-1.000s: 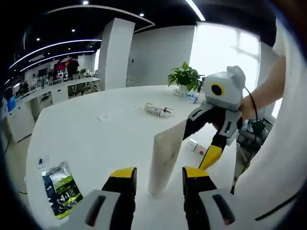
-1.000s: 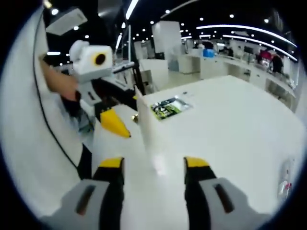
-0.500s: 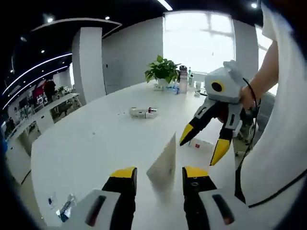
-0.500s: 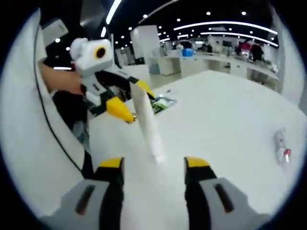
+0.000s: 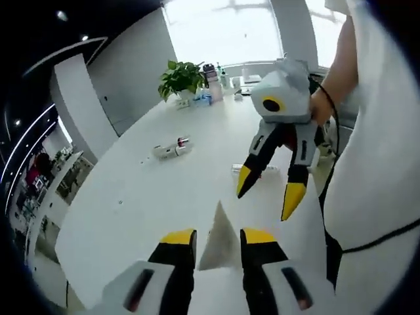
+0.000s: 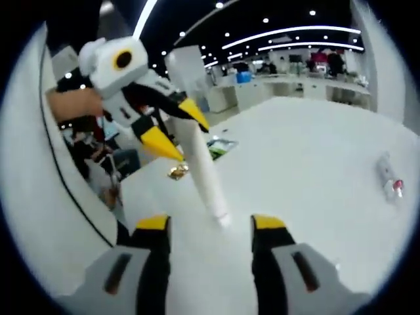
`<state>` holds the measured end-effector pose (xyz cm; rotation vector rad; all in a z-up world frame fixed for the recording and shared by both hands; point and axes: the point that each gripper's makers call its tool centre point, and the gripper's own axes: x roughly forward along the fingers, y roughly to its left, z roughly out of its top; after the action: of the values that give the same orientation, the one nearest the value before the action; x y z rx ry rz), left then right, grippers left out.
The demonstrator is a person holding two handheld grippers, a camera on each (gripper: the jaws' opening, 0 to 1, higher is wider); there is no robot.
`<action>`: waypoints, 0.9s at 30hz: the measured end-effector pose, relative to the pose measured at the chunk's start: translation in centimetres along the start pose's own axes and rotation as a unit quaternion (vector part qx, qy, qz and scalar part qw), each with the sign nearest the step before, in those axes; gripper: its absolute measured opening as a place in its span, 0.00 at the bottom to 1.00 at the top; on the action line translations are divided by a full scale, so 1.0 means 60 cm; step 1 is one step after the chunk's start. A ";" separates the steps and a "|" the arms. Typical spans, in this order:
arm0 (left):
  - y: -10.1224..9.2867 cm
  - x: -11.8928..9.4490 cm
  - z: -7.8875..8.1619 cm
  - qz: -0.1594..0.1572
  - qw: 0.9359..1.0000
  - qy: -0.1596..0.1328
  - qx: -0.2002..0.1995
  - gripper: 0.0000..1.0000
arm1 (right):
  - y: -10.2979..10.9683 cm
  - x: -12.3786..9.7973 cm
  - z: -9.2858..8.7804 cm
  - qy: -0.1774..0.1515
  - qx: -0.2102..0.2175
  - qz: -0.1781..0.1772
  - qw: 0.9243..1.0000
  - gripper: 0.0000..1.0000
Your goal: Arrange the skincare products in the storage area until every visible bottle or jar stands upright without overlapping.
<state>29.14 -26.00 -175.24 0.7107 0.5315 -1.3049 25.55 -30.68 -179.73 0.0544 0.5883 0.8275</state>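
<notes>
A white squeeze tube is pinched between my left gripper's yellow-tipped jaws, its flat crimped end pointing away from the camera. In the right gripper view the same tube slants down to the table, cap end lowest, with the left gripper shut around its upper part. My right gripper stands open just short of the cap; in the left gripper view it hovers open beyond the tube. A small tube and another product lie flat on the white table.
A potted plant and some bottles stand at the table's far end. A green packet and a small gold item lie near the table edge. One product lies on its side at the right. A person's arm holds the right gripper.
My left gripper has tipped and swung with the white tube, which now leans with its cap low by the right gripper's jaws. The right gripper stays open.
</notes>
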 end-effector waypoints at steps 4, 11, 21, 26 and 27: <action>0.004 -0.002 0.000 -0.012 1.000 0.016 0.013 0.21 | -0.004 -0.003 -0.008 -0.007 0.019 -0.010 1.000 0.47; 0.003 -0.003 -0.013 -0.028 0.997 0.058 0.045 0.13 | -0.004 -0.004 -0.021 -0.008 0.034 -0.019 0.999 0.46; -0.009 0.003 -0.007 -0.071 0.988 0.105 0.084 0.10 | -0.009 -0.001 -0.030 -0.020 0.062 -0.034 0.997 0.45; -0.003 0.005 -0.005 -0.081 0.986 0.130 0.062 0.07 | -0.019 -0.005 -0.029 -0.027 0.073 -0.041 0.996 0.44; -0.003 0.006 -0.004 -0.084 0.986 0.130 0.064 0.06 | -0.021 -0.007 -0.029 -0.029 0.076 -0.043 0.996 0.44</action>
<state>29.04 -26.09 -175.70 0.9680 0.7365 -1.4206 25.33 -32.15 -181.33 0.1903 0.5940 0.6942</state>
